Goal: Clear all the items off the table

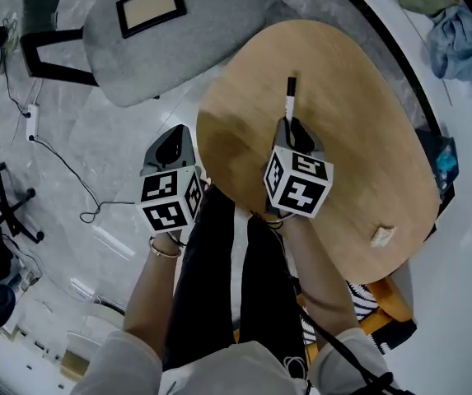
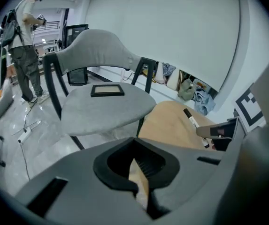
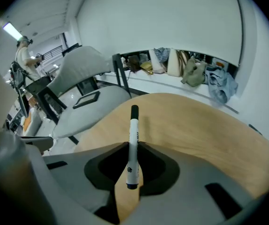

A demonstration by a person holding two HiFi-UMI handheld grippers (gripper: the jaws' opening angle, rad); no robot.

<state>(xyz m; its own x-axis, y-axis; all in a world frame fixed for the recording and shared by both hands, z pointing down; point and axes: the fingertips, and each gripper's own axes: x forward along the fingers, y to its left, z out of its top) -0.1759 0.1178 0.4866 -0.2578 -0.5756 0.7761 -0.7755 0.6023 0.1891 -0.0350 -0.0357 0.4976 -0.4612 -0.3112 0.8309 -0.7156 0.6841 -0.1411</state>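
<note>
A white marker with a black cap [image 1: 290,97] sticks out forward from my right gripper [image 1: 292,127], which is shut on its rear end above the round wooden table [image 1: 351,97]. In the right gripper view the marker [image 3: 133,135] runs straight out between the jaws of the right gripper [image 3: 132,146]. A small beige item [image 1: 381,235] lies near the table's near right edge. My left gripper [image 1: 173,142] hangs over the floor just left of the table, its tips together with nothing between them [image 2: 135,142]. From there I see the marker [image 2: 192,118] and the right gripper [image 2: 216,131].
A grey chair [image 1: 203,31] with a dark-framed panel [image 1: 151,6] on its seat stands beyond the table's left side. Clothes [image 1: 458,44] lie along the far right. Cables [image 1: 63,163] run over the floor at left. A person [image 2: 24,46] stands far off.
</note>
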